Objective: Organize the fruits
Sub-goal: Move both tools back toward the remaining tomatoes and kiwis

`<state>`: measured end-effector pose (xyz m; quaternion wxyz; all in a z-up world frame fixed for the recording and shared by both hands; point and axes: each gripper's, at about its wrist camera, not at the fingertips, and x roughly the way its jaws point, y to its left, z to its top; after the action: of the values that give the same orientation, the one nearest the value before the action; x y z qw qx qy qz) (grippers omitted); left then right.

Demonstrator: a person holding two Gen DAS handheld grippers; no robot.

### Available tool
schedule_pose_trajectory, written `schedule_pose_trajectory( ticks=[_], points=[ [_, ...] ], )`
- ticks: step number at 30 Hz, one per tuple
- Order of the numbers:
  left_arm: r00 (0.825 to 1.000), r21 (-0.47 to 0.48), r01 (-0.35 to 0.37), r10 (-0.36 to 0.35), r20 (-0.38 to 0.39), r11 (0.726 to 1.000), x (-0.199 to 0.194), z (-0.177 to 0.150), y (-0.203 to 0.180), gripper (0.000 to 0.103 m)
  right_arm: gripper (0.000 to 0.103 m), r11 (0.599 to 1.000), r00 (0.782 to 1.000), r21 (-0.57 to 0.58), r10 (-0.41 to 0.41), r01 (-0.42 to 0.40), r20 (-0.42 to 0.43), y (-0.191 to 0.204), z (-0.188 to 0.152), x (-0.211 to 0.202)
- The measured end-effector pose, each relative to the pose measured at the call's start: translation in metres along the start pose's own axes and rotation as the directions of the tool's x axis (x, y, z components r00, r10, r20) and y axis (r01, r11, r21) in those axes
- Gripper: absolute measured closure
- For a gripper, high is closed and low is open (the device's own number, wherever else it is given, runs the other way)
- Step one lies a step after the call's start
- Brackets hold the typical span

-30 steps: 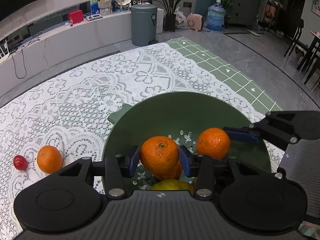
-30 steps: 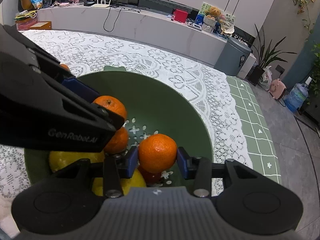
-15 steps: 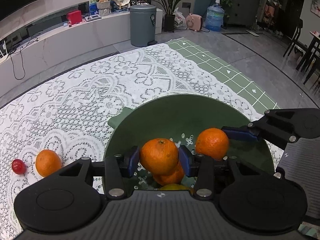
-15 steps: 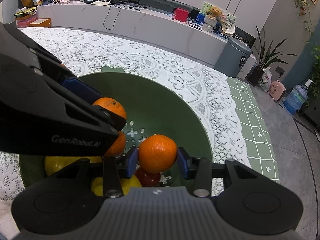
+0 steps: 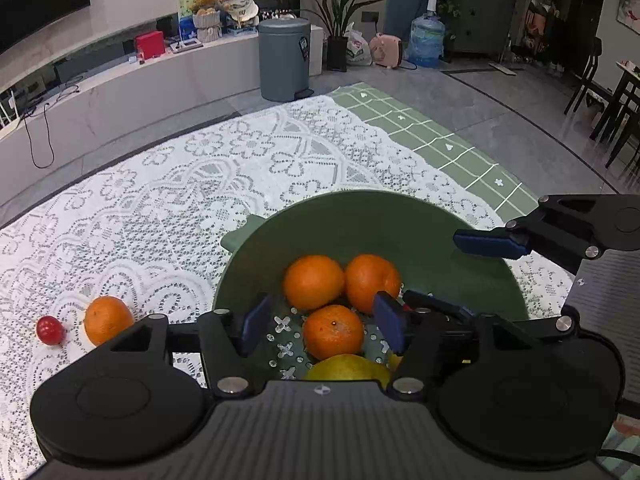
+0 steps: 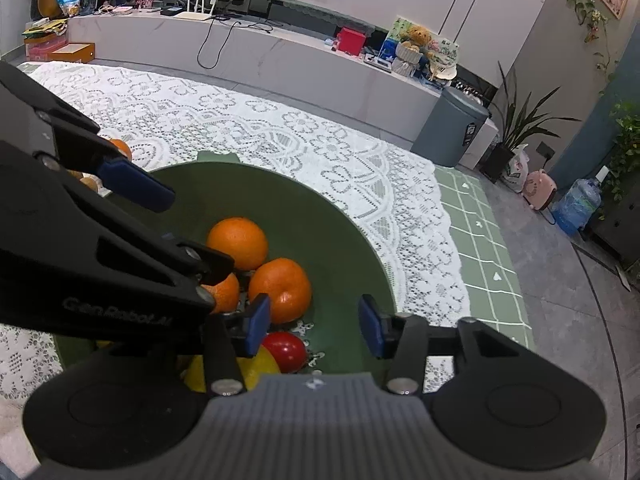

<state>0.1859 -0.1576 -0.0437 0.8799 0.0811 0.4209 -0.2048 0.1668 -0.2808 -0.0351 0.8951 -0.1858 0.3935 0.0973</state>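
**op:** Fruits update: three round orange mandarins (image 5: 334, 288) are sitting in the deep green plastic colander bowl (image 5: 400, 216), on top of a yellow lemon-ish fruit (image 5: 348, 366) and a small red tomato-looking one (image 6: 286, 350). I've just been opening both sets of jaws. My left gripper (image 5: 320, 328) is spread wide with nothing pinched, one mandarin lying loose in the bowl below the gap. My right gripper (image 6: 314, 324) is parted too, with nothing between its pads. So I'd call this the release step, done on both sides.

**reply:** What's left outside the bowl?

**op:** One more orange mandarin (image 5: 107, 319) and a little red cherry-tomato thing (image 5: 50, 330), both on the white lace tablecloth (image 5: 160, 208) off to the left of the bowl, just beside each other. Next move, I reckon: lift the left gripper clear of the rim and swing it left for that mandarin.

**reply:** Any room to work?

**op:** Plenty on the cloth, it's bare around those two. Tight spot is over the bowl, where both grippers hang near each other, and the right one's fingers cross right in front of my left view. I'd back one out first. Table edge on the green check side is well away from the strays.
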Motion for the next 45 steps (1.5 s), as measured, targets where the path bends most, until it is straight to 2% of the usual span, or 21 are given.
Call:
schedule_pose_trajectory(
  ticks=[2, 7, 9, 13, 15, 17, 21, 25, 29, 36, 45],
  points=[
    [1.0, -0.001, 0.006, -0.006, 0.017, 1.0, -0.008, 0.0, -0.001, 0.029, 0.049, 1.0, 1.0, 0.005, -0.008, 0.008, 0.007, 0.0, -0.001, -0.004],
    [0.997, -0.007, -0.005, 0.005, 0.073, 1.0, -0.028, -0.002, 0.0, 0.024, 0.034, 0.999, 0.999, 0.042, -0.036, 0.034, 0.039, 0.004, -0.001, -0.018],
    [0.995, -0.016, -0.024, 0.026, 0.1, 1.0, -0.038, -0.006, 0.003, 0.024, 0.029, 0.997, 0.998, 0.071, -0.041, 0.037, 0.053, 0.007, -0.003, -0.024],
    [0.987, -0.045, -0.065, 0.071, 0.147, 0.997, -0.056, -0.013, 0.011, 0.024, 0.027, 0.991, 0.997, 0.134, -0.036, 0.025, 0.075, 0.014, -0.006, -0.033],
    [0.98, -0.066, -0.085, 0.095, 0.173, 0.994, -0.066, -0.017, 0.017, 0.024, 0.019, 0.987, 0.996, 0.16, -0.03, 0.017, 0.085, 0.018, -0.007, -0.037],
    [0.973, -0.094, -0.11, 0.126, 0.191, 0.989, -0.076, -0.023, 0.024, 0.024, 0.016, 0.983, 0.995, 0.185, -0.024, 0.005, 0.098, 0.025, -0.008, -0.042],
    [0.958, -0.135, -0.142, 0.17, 0.231, 0.981, -0.095, -0.036, 0.038, 0.024, 0.013, 0.976, 0.993, 0.217, -0.01, -0.017, 0.121, 0.04, -0.008, -0.049],
    [0.946, -0.171, -0.183, 0.22, 0.236, 0.968, -0.107, -0.051, 0.052, 0.023, 0.01, 0.974, 0.991, 0.22, 0.019, -0.049, 0.135, 0.058, -0.01, -0.054],
    [0.944, -0.218, -0.205, 0.251, 0.214, 0.954, -0.115, -0.07, 0.068, 0.022, 0.01, 0.979, 0.986, 0.187, 0.054, -0.083, 0.157, 0.077, -0.012, -0.058],
    [0.944, -0.287, -0.217, 0.275, 0.18, 0.933, -0.122, -0.104, 0.093, 0.022, 0.01, 0.983, 0.963, 0.125, 0.098, -0.133, 0.252, 0.109, -0.015, -0.077],
    [0.94, -0.354, -0.206, 0.285, 0.186, 0.912, -0.134, -0.131, 0.115, 0.022, 0.01, 0.981, 0.958, 0.049, 0.173, -0.189, 0.23, 0.139, -0.01, -0.074]
  ],
)
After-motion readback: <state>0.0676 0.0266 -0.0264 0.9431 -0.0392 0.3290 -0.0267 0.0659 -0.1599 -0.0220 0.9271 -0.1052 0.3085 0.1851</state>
